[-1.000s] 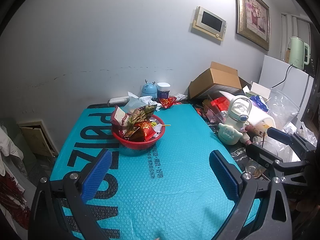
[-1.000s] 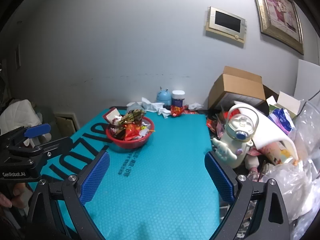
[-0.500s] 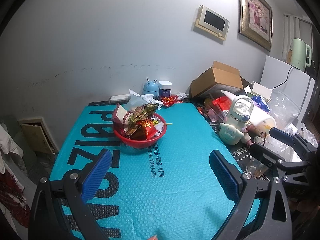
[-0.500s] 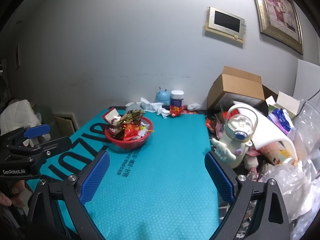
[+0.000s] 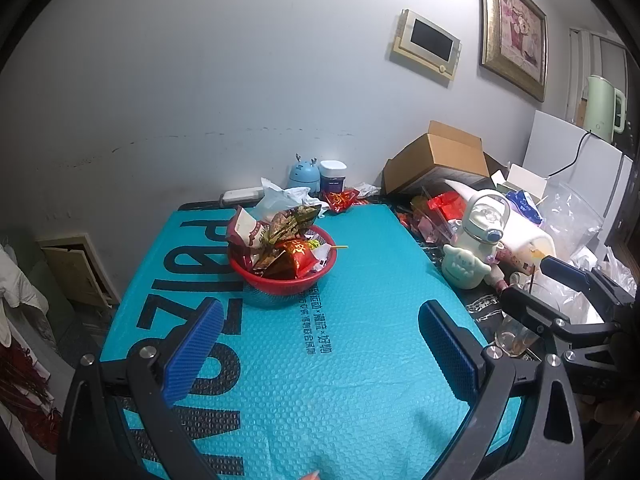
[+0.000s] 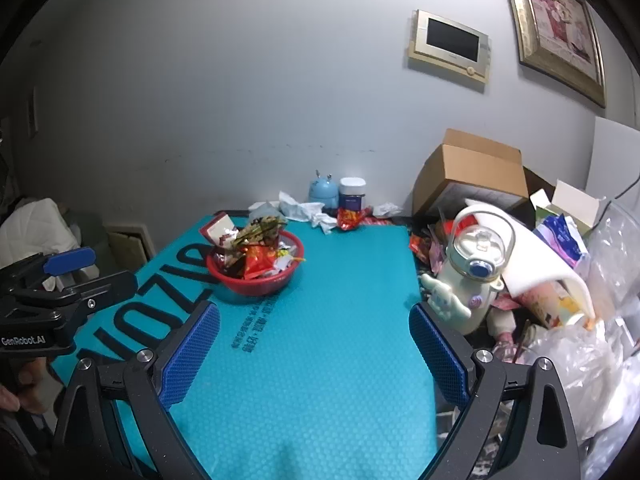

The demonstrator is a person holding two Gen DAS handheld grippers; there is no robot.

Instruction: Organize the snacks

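Note:
A red basket [image 5: 262,281] stands on the teal mat [image 5: 340,360], heaped with several snack packets [image 5: 280,240]; it also shows in the right wrist view [image 6: 256,286]. A red snack packet [image 5: 340,200] lies beyond the mat's far edge near the wall, seen too in the right wrist view [image 6: 350,216]. My left gripper [image 5: 320,344] is open and empty above the near part of the mat, well short of the basket. My right gripper [image 6: 314,350] is open and empty over the mat's right side, and also shows in the left wrist view [image 5: 560,292].
A blue deer-shaped gadget [image 5: 305,176] and a white-lidded jar [image 5: 333,176] stand by the wall with crumpled white paper [image 5: 280,198]. A cream cartoon water bottle [image 6: 472,276], a cardboard box [image 5: 436,160], plastic bags [image 6: 592,352] and clutter crowd the right side.
Both grippers have drawn back and up slightly, so the basket looks a little farther away. Both stay open and empty.

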